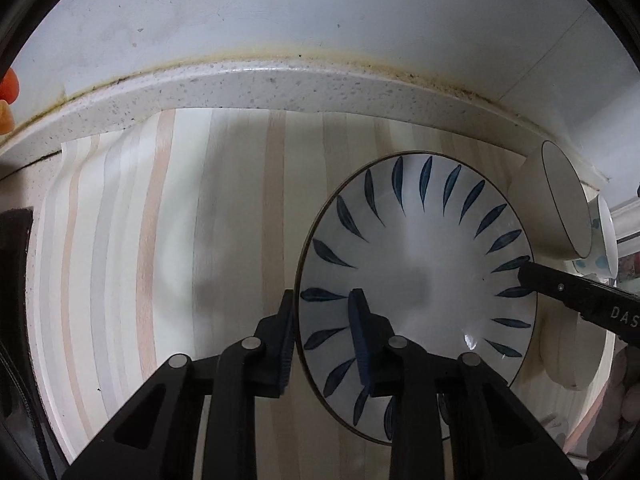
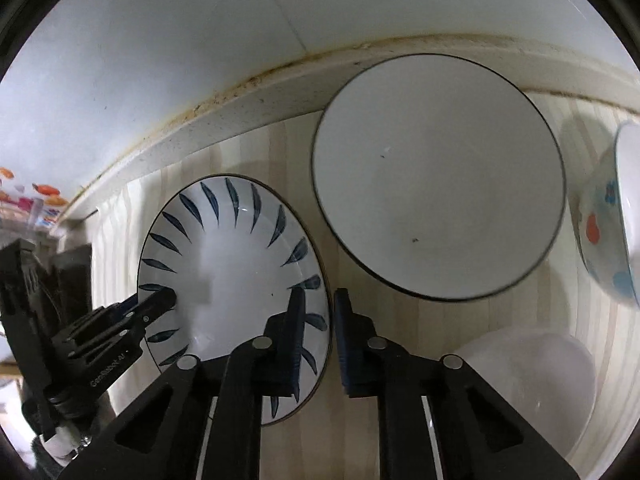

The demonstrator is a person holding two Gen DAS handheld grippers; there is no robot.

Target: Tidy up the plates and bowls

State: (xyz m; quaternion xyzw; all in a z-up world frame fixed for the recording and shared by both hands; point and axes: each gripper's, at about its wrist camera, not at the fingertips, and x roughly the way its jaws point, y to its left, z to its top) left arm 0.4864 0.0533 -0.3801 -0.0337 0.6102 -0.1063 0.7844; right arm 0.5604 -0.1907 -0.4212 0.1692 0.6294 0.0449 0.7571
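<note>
Counter (image 1: pixel 224 208): striped mat in pale cream, pink and grey; a speckled ledge runs along the far edge below a white wall.
White bowl (image 2: pixel 436 176): plain, thin dark rim, at the far right of the counter, just beside the plate.
Leaf plate (image 1: pixel 416 264): white with dark blue leaf strokes round the rim, flat on the mat, left of the white bowl.
Frosted bowl (image 2: pixel 532 380): pale and blurred, at the near right.
Spotted bowl (image 2: pixel 608 236): orange and blue spots, at the far right edge, partly cut off.
Left tool (image 1: pixel 322 336): pinching the plate's left rim, one finger outside, one inside.
Right tool (image 2: pixel 318 336): pinching the plate's right rim, fingers drawn close across it.
</note>
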